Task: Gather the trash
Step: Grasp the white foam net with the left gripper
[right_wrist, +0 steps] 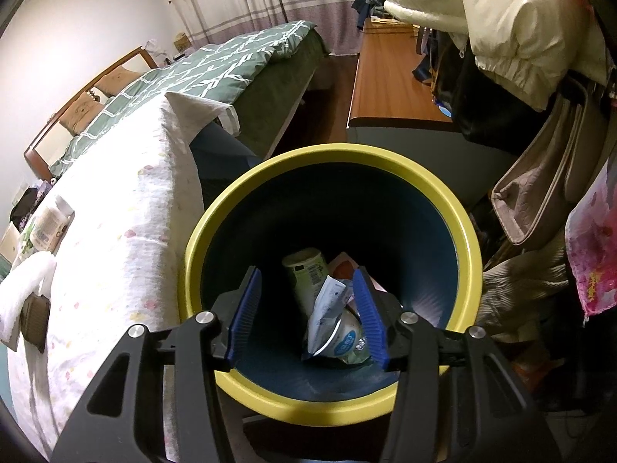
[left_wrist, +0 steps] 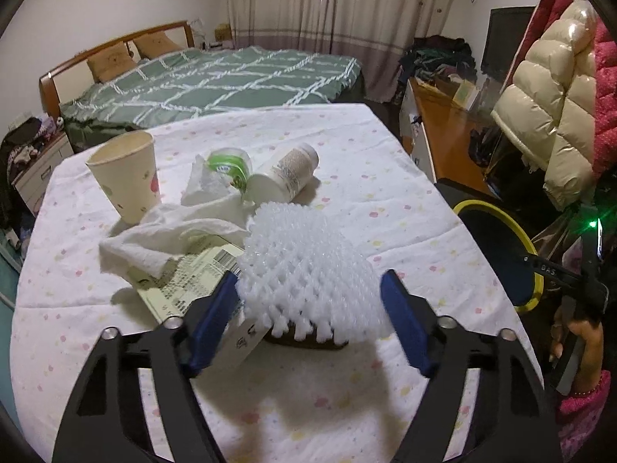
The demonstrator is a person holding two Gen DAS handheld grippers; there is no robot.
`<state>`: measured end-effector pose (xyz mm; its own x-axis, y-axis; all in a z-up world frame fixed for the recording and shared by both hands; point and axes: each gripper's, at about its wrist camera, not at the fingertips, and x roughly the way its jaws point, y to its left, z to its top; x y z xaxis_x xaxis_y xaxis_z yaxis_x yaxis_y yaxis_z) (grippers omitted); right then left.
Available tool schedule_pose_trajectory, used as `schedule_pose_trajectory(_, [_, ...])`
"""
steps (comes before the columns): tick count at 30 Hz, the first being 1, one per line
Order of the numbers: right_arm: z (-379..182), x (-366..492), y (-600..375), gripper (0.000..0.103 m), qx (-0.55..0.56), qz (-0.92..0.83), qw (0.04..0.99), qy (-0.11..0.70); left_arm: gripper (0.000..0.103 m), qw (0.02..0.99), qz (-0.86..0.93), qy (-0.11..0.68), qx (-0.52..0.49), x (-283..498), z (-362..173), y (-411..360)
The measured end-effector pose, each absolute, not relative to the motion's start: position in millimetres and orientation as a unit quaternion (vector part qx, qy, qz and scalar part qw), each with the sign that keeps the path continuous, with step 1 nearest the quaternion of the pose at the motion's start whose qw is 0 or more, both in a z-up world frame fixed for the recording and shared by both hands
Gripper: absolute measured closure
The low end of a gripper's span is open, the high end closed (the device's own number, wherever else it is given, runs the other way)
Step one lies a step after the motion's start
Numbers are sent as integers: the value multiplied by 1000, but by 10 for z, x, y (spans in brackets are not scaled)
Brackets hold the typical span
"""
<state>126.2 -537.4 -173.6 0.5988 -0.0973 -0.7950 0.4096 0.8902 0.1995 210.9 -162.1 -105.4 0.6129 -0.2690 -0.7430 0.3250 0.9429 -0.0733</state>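
Note:
A white foam net point(left_wrist: 304, 266) lies on the flowered tablecloth point(left_wrist: 385, 177), partly over a brown pad point(left_wrist: 308, 341) and a printed flat carton point(left_wrist: 193, 285). My left gripper point(left_wrist: 310, 274) is open around the net, a blue pad at each of its sides, and the net looks unsquashed. Behind it are a crumpled tissue point(left_wrist: 169, 231), a paper cup point(left_wrist: 127, 177), a green-labelled plastic cup point(left_wrist: 227, 166) and a white bottle point(left_wrist: 287, 173) on its side. My right gripper point(right_wrist: 306, 272) hangs open over the yellow-rimmed bin point(right_wrist: 331, 154), nothing between its fingers. In the bin lie a green can point(right_wrist: 304, 274), a pouch point(right_wrist: 327, 308) and a yogurt cup point(right_wrist: 343, 343).
The bin point(left_wrist: 497, 254) stands off the table's right edge, beside a hand in a pink sleeve point(left_wrist: 578, 347). Hanging coats point(left_wrist: 547, 108) crowd the right side. A wooden desk point(right_wrist: 393, 77) and a green bed point(left_wrist: 216, 81) lie beyond.

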Motion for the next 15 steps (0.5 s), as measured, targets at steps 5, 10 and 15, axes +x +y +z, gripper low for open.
schedule_pose_trajectory(5, [-1756, 1267, -5396, 55, 189, -142, 875, 423, 49, 901, -152, 405, 42, 2152, -1047, -1641])
schedule_pose_trajectory(10, [-1762, 1274, -5399, 55, 192, -139, 875, 422, 76, 902, -160, 400, 37, 2147, -1003, -1635])
schedule_pose_trajectory(15, [-1740, 1242, -5409, 55, 195, -136, 877, 417, 90, 904, -177, 387, 38, 2061, -930, -1679])
